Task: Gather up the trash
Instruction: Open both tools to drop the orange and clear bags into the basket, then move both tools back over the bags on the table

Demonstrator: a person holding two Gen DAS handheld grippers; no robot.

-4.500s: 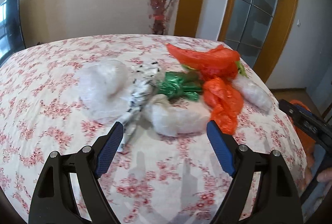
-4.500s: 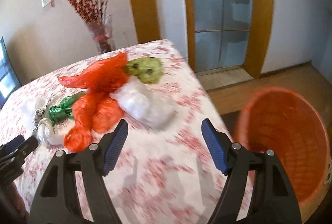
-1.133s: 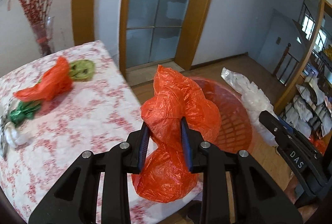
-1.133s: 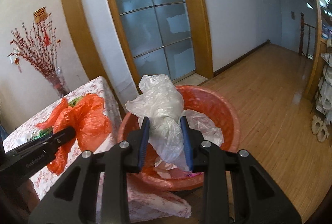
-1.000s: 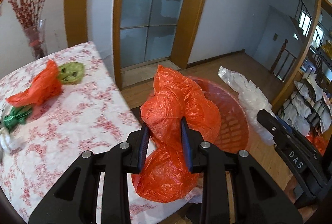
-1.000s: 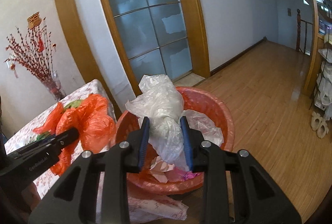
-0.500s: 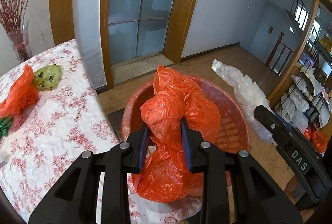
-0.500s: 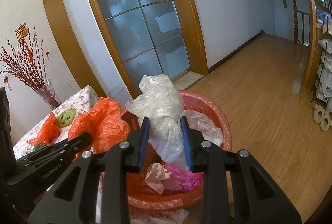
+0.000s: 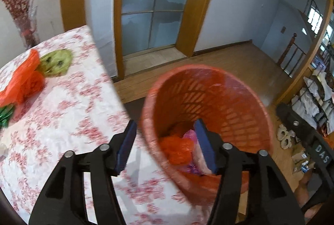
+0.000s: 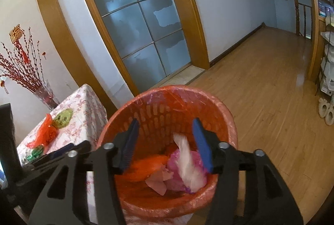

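Both sets of fingers, left gripper (image 9: 166, 144) and right gripper (image 10: 166, 142), are spreading apart, gripping nothing. Bags are lying in the bin (image 10: 221, 112); more trash (image 9: 20, 81) is waiting far left on the bench (image 9: 62, 112).

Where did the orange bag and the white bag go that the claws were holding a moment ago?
Both got dropped. The left claw is opening with nothing in it, and its orange bag now lies in the orange basket. The right claw is opening too, and its white bag is falling into the basket. The orange bag and green wrapper on the table stayed put.
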